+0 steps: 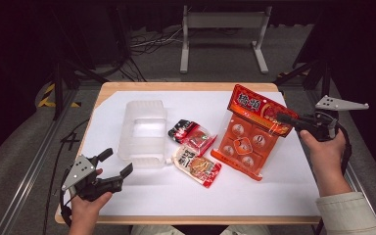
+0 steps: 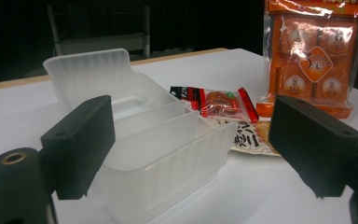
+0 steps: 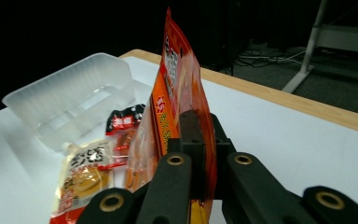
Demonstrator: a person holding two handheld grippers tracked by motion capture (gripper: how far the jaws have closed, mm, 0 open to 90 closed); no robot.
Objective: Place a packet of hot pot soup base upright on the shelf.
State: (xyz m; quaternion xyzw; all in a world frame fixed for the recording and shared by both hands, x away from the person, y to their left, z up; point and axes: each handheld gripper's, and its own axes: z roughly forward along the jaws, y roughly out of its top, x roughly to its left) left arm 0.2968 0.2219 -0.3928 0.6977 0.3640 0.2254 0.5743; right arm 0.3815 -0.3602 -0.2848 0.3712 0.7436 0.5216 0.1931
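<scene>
The worktop (image 1: 274,196) is a wood-edged board under a white sheet, and its near strip and right side lie bare — the widest open room for moving. All the goods sit in the middle band, well in from every edge.

The clear plastic bin (image 1: 143,133) lies left of centre, tipped so its open mouth shows, with nothing inside it. The orange snack bag (image 1: 249,132) comes next in size: it stands tilted, its lower edge on the sheet and its top edge raised toward the right. The right hand-held gripper (image 1: 285,118) is clamped on that top edge, jaws pressed together on the film; in the right gripper view the bag (image 3: 179,88) rises edge-on from between them.

The left hand-held gripper (image 1: 115,162) hovers near the front-left corner, jaws apart and holding nothing, just in front of the bin (image 2: 168,149).

Between bin and bag lie two smaller packs — a white and yellow sauce pouch (image 1: 197,165) toward the front, and a small red packet (image 1: 191,133) behind it, touching or overlapping it.
</scene>
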